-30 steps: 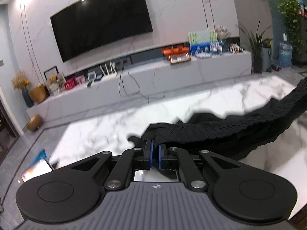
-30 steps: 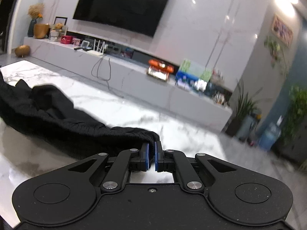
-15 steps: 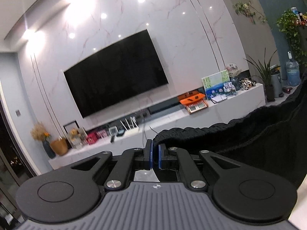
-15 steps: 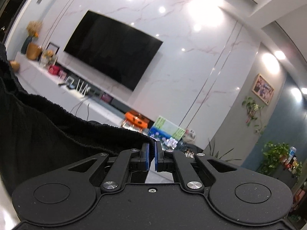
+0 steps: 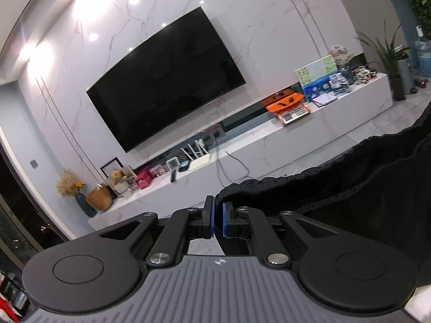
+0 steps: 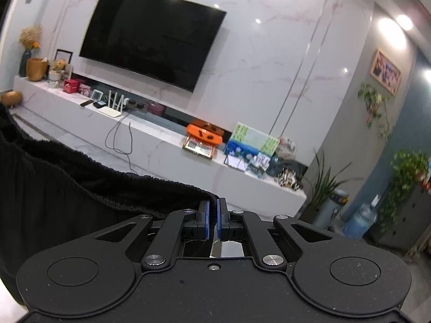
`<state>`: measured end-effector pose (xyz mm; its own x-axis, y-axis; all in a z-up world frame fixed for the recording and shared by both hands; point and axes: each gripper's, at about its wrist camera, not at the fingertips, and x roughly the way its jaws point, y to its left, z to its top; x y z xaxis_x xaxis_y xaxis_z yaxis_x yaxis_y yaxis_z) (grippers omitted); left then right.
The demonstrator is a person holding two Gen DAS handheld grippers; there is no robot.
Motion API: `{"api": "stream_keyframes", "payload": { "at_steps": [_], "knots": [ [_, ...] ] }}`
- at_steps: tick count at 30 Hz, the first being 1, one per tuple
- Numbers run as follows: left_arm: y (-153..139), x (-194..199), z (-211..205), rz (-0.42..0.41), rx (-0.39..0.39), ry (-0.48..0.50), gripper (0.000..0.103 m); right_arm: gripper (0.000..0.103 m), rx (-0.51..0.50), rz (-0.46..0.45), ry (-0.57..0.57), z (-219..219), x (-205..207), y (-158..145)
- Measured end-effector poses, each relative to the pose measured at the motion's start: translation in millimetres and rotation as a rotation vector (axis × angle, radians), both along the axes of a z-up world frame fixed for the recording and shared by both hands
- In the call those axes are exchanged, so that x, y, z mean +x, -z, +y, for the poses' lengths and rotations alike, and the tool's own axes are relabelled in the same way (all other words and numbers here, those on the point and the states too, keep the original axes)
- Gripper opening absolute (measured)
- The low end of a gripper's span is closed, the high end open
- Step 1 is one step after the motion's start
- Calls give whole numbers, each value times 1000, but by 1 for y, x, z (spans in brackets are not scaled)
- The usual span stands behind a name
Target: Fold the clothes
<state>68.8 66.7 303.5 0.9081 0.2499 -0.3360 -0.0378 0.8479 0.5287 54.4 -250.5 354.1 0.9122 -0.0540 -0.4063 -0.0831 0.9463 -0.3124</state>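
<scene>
Your left tool [image 5: 218, 219] is clamped on one end of the black garment's [image 5: 363, 188] ribbed edge, and the cloth runs off to the right of that view, hanging in the air in front of the TV wall. Your right tool [image 6: 212, 222] is pinched tight on the other end of the same edge, with the fabric stretching away to the left. Behind the raised cloth you face the television [image 6: 153, 37] and the long white media console [image 6: 161, 145].
</scene>
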Motion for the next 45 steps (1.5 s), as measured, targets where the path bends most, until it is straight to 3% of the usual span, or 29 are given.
{"api": "stream_keyframes", "payload": {
  "at_steps": [5,9,15,20,25,30,37,45],
  "knots": [
    [-23,18,-1,-98,1,-26,5,3,27,-96,28,10,27,-3],
    [-19,21,2,-68,-9,-5,5,3,16,-130,25,10,33,-3],
    [45,2,5,130,25,57,5,3,-20,14,-24,4,27,33],
    [119,-22,3,313,3,115,5,3,-29,231,-46,-6,11,109],
    [184,-52,4,462,1,149,5,3,-27,382,-41,-9,-15,181],
    [229,-83,16,544,-61,141,5,3,24,508,-37,-16,-43,238],
    [247,-109,34,580,-144,145,5,3,128,567,-32,-33,-67,266],
    [276,-124,31,595,-85,165,5,3,218,580,-23,-48,-86,298]
  ]
}}
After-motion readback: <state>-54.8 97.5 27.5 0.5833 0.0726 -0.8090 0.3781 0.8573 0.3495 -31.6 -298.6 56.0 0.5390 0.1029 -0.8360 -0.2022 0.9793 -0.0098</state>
